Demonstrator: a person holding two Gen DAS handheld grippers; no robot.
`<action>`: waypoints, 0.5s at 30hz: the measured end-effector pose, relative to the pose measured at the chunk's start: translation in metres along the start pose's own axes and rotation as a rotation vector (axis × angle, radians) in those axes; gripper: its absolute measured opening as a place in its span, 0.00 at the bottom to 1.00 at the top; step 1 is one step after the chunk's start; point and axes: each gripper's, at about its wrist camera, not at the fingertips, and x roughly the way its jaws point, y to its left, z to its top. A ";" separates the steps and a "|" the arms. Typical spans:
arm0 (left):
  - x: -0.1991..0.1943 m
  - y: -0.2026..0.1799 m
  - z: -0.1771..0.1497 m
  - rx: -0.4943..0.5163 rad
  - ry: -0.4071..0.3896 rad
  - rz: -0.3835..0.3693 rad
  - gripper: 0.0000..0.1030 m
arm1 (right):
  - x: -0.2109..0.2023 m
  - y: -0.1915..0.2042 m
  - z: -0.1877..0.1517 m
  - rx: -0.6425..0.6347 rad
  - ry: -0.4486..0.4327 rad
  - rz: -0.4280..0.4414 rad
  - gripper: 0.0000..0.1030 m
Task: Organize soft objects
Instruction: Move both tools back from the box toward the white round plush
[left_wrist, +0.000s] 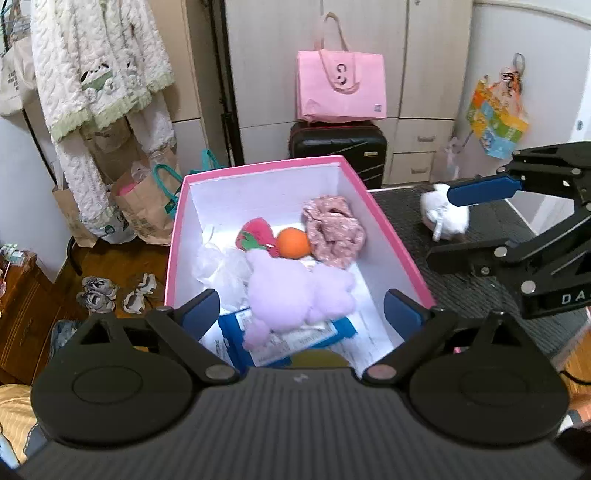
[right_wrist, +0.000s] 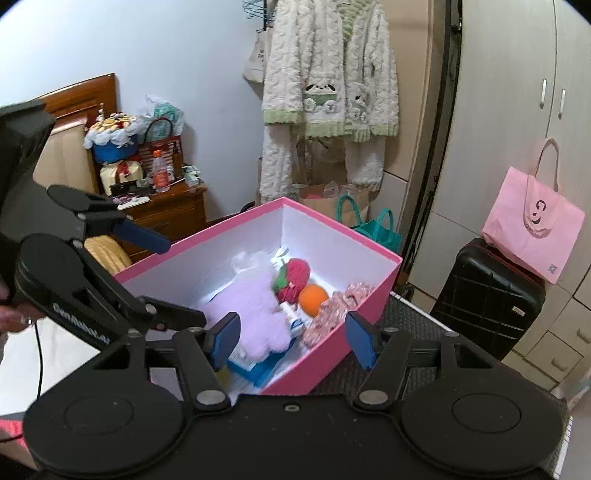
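Both grippers wide open over the pink box

The left gripper (left_wrist: 303, 312) has its blue pads spread far apart with nothing between them; it hangs above the near end of the pink box (left_wrist: 360, 177), looking down onto the lilac plush toy (left_wrist: 284, 295) that lies inside. The right gripper (right_wrist: 293, 338) also stands with its jaws apart and empty, poised over the box's near corner. In the left wrist view its blue finger (left_wrist: 480, 190) passes in front of a small white plush (left_wrist: 445, 216) that rests on the dark ribbed mat (left_wrist: 399, 206) just outside the box; whether they touch I cannot tell.

Inside the box, beyond the lilac toy, sit a red strawberry plush (left_wrist: 258, 232), an orange ball (left_wrist: 293, 242) beside it and a pink floral cloth (left_wrist: 332, 230) against the right wall. Crumpled white wrapping (left_wrist: 221, 267) lies to the left, and a blue-edged packet (left_wrist: 236, 334) lies under the lilac toy.

Behind the box a black suitcase (left_wrist: 338, 147) carries a pink tote bag (left_wrist: 341, 86), and fleecy white garments (left_wrist: 99, 70) hang at the left
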 end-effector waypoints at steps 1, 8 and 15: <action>-0.003 -0.003 0.000 0.010 0.000 0.002 0.94 | -0.006 0.002 -0.003 -0.002 -0.002 0.003 0.66; -0.030 -0.029 -0.010 0.080 0.003 0.004 0.94 | -0.046 0.011 -0.028 -0.016 -0.010 0.015 0.68; -0.035 -0.054 -0.023 0.128 0.049 0.005 0.94 | -0.073 0.012 -0.054 -0.015 -0.008 -0.002 0.69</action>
